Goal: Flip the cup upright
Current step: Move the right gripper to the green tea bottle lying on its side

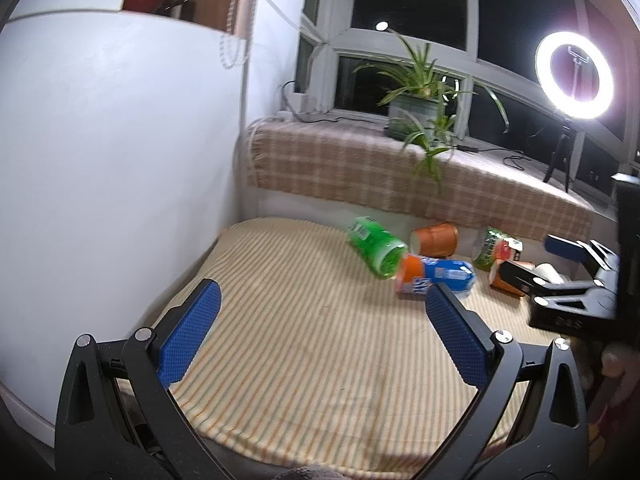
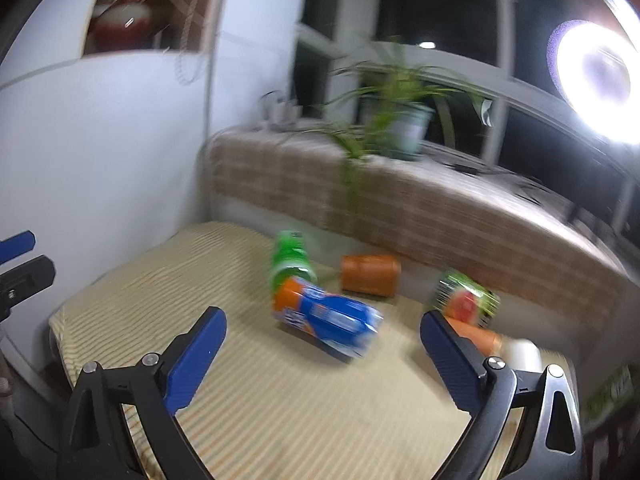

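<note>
Several paper cups lie on their sides on the striped cloth (image 1: 312, 344). A green cup (image 1: 374, 246) (image 2: 289, 258) lies at the back. A blue-and-orange cup (image 1: 434, 276) (image 2: 326, 316) lies in front of it. An orange cup (image 1: 436, 238) (image 2: 370, 274) lies by the back wall. A green-and-red cup (image 1: 496, 248) (image 2: 466, 298) and an orange-and-white cup (image 1: 520, 278) (image 2: 496, 344) lie further right. My left gripper (image 1: 324, 328) is open and empty, short of the cups. My right gripper (image 2: 324, 354) is open and empty, just before the blue-and-orange cup; it also shows in the left wrist view (image 1: 568, 268).
A white wall (image 1: 120, 160) stands on the left. A ledge with a checked cloth (image 1: 360, 168) runs behind the cups and carries a potted plant (image 1: 416, 108) and a ring light (image 1: 574, 74). The right wrist view is blurred.
</note>
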Available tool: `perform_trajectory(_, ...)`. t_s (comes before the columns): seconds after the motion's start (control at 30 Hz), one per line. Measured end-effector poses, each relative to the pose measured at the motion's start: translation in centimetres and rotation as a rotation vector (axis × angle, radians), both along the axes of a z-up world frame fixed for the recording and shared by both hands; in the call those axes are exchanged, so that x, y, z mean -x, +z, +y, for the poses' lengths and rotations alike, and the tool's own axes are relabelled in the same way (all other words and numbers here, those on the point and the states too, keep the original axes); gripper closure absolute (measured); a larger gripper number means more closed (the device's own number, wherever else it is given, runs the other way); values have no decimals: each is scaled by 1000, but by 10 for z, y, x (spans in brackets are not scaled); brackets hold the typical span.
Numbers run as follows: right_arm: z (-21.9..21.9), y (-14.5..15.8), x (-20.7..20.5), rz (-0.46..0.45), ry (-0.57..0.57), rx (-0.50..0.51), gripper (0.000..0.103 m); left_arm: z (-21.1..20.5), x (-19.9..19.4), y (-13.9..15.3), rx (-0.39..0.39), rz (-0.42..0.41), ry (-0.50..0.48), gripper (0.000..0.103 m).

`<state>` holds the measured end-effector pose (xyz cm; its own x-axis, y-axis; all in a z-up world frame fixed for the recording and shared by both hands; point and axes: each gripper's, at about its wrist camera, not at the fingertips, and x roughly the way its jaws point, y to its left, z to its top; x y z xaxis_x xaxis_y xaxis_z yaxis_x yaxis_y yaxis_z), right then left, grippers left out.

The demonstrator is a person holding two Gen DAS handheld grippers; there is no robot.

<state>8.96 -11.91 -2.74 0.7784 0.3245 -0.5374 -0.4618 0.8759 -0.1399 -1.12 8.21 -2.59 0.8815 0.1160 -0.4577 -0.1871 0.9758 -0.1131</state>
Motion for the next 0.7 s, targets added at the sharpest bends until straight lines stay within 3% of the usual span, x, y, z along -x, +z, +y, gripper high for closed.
perform_trajectory(0.23, 57, -15, -35, 37, 101, 114, 9, 26, 11, -14, 25, 23, 40, 0)
perform_trajectory(0.7, 130, -45, -121, 232, 204, 268, 15, 55, 18, -30, 61, 52, 86, 0)
